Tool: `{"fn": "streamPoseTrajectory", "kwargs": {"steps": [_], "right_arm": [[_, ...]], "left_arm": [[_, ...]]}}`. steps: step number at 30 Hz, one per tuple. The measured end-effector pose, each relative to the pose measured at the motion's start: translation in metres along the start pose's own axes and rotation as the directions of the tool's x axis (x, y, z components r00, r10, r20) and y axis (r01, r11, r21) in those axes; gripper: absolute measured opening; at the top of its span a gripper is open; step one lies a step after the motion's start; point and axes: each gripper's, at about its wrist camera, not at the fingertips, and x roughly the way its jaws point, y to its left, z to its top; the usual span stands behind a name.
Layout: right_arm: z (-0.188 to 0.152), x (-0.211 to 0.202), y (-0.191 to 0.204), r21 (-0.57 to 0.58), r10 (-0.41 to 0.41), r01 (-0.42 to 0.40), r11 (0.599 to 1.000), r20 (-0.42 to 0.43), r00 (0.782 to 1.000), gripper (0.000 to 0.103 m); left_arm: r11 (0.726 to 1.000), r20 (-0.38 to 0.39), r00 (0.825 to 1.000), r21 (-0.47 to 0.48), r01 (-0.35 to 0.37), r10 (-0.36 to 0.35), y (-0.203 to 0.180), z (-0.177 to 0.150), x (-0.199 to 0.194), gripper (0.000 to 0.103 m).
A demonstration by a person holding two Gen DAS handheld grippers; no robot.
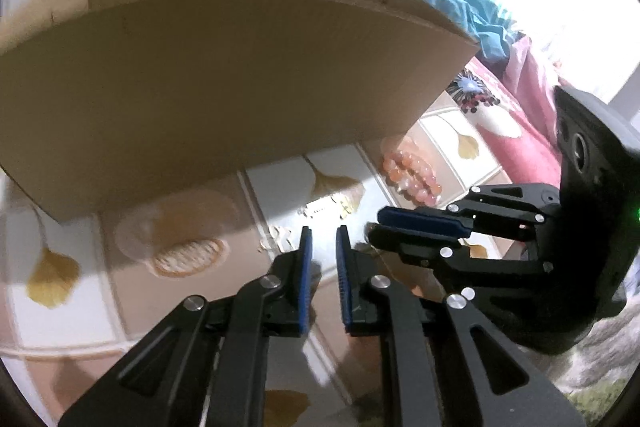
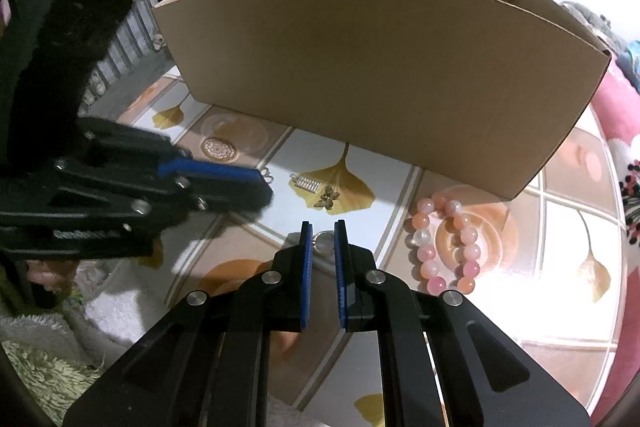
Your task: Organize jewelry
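**Q:** Fingers (image 2: 307,255) first: what do yours hold?

**A:** On my right gripper (image 2: 323,227) the blue pads stand a narrow gap apart, with a small silver ring (image 2: 323,242) between the tips. They appear to press on both its sides, so I judge it gripped, low over the glass table top with ginkgo-leaf print (image 2: 560,227). My left gripper (image 1: 323,233) is parted a little and has nothing between its pads.

**Q:** How far along is the sorting?

**A:** Early, by my reading. The pink and orange bead bracelet (image 2: 444,247) lies on the glass just in front of the tall brown cardboard box (image 2: 380,75). A bronze butterfly charm (image 2: 327,198) and a silver barred pendant (image 2: 306,183) lie between the box and my grippers. All three are outside the box. Neither view looks over the box wall, so I cannot tell what is already inside.

**Q:** What does each view add?

**A:** Only the right wrist view shows the ring, the charm and the pendant sharply. The left wrist view is blurred. It shows the right gripper from the side, fingers close together and the ring hidden, with the bracelet beyond it and only pale smudges where the small pieces lie
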Motion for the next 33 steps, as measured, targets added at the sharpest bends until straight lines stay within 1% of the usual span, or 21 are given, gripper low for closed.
{"fn": "streamPoseTrajectory", "kwargs": {"steps": [2,4,6,10,12,13,14,15,17,20,22,29,30,32,33], "right_arm": [[0.0,0.0,0.0,0.002,0.003,-0.003,1.0,-0.001,1.0,0.009],[0.0,0.0,0.0,0.004,0.007,-0.007,1.0,0.0,1.0,0.009],[0.0,0.0,0.0,0.004,0.01,-0.01,1.0,0.001,1.0,0.009],[0.0,-0.001,0.0,0.007,0.007,-0.007,1.0,0.001,1.0,0.009],[0.0,-0.001,-0.001,0.009,0.006,-0.006,1.0,0.002,1.0,0.009],[0.0,-0.001,-0.002,0.009,0.005,-0.005,1.0,0.003,1.0,0.009],[0.001,-0.002,-0.002,0.01,0.004,-0.004,1.0,0.004,1.0,0.009],[0.001,-0.002,-0.002,0.011,0.005,-0.005,1.0,0.004,1.0,0.009],[0.0,-0.003,-0.002,0.01,0.005,-0.005,1.0,0.004,1.0,0.009],[0.0,-0.003,-0.002,0.011,0.005,-0.005,1.0,0.005,1.0,0.009],[0.0,-0.003,-0.002,0.011,0.004,-0.004,1.0,0.006,1.0,0.009],[0.0,-0.005,-0.002,0.011,0.004,-0.004,1.0,0.01,1.0,0.009],[0.0,-0.005,-0.002,0.011,0.004,-0.004,1.0,0.01,1.0,0.009],[0.0,-0.005,-0.002,0.012,0.004,-0.004,1.0,0.011,1.0,0.009],[0.0,-0.006,-0.002,0.012,0.003,-0.003,1.0,0.013,1.0,0.009]], "left_arm": [[0.996,0.003,0.998,0.056,-0.07,0.07,-0.002,0.0,-0.001,0.025],[0.986,-0.011,0.992,0.11,-0.124,0.126,-0.003,0.0,0.003,0.027],[0.98,-0.021,0.989,0.136,-0.143,0.148,-0.002,0.0,0.006,0.03],[0.97,-0.038,0.985,0.181,-0.161,0.171,-0.005,0.0,0.015,0.03],[0.961,-0.03,0.981,0.21,-0.18,0.19,-0.008,0.001,0.017,0.03],[0.957,-0.027,0.98,0.22,-0.188,0.199,-0.009,0.0,0.017,0.029],[0.951,-0.021,0.977,0.234,-0.202,0.213,-0.01,0.0,0.018,0.025],[0.944,-0.015,0.976,0.256,-0.206,0.217,-0.012,-0.001,0.018,0.022],[0.939,-0.019,0.977,0.282,-0.197,0.211,-0.014,-0.002,0.018,0.019],[0.935,-0.025,0.977,0.296,-0.194,0.21,-0.015,-0.002,0.019,0.016],[0.932,-0.024,0.976,0.302,-0.199,0.216,-0.017,-0.002,0.019,0.015],[0.932,-0.018,0.974,0.295,-0.21,0.226,-0.019,-0.004,0.019,0.015],[0.933,-0.017,0.974,0.292,-0.21,0.224,-0.019,-0.004,0.019,0.014],[0.936,-0.018,0.975,0.284,-0.207,0.221,-0.017,-0.004,0.018,0.008],[0.937,-0.019,0.975,0.28,-0.207,0.221,-0.017,-0.003,0.017,0.007]]}}
